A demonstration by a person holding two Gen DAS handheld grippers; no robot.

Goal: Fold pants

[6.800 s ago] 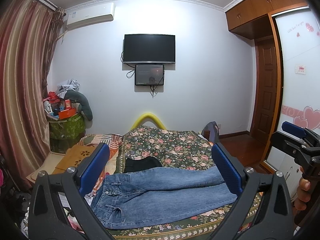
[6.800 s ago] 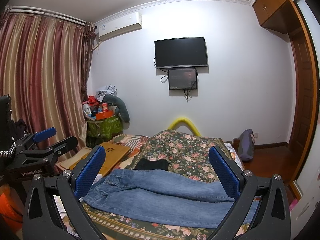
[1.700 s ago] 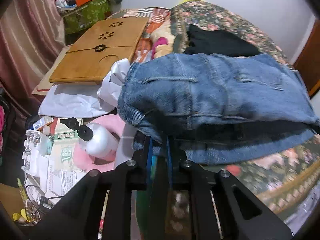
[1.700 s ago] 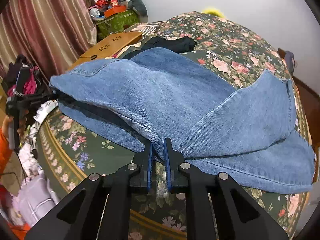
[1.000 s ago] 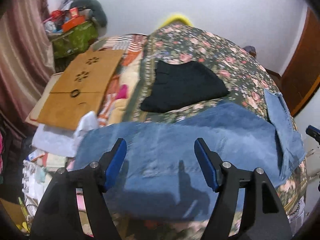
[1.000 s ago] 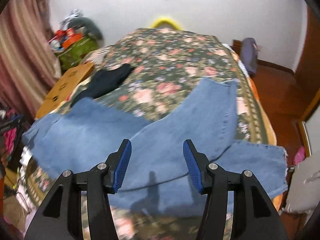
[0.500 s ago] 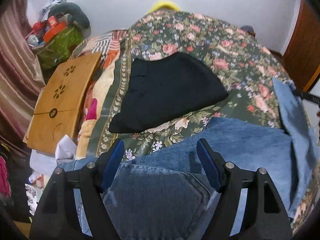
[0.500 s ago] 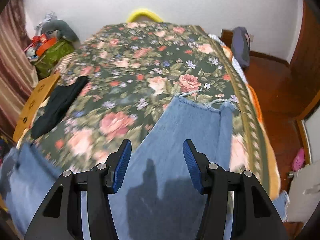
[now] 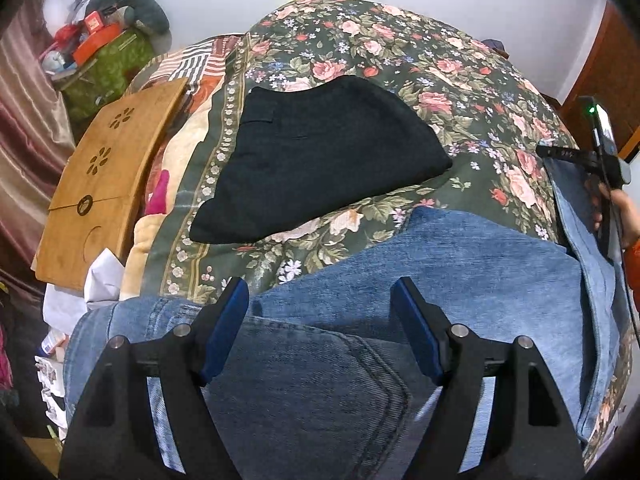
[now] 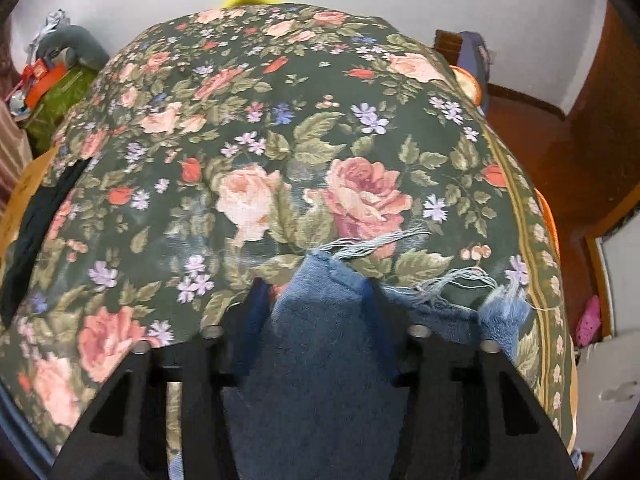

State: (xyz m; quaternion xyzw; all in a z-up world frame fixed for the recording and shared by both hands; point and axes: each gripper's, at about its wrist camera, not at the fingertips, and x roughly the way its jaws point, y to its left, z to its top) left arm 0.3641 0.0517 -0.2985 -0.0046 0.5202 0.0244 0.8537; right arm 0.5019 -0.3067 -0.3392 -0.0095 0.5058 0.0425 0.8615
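Left gripper had fingers wide over the jeans waist at the bed's near edge; right gripper fingers spread wide astride the frayed hem. Folded black pants lay farther back, wooden tray far left.

Jeans on bed near edge, garment behind them, board left of bed, boxes behind board.
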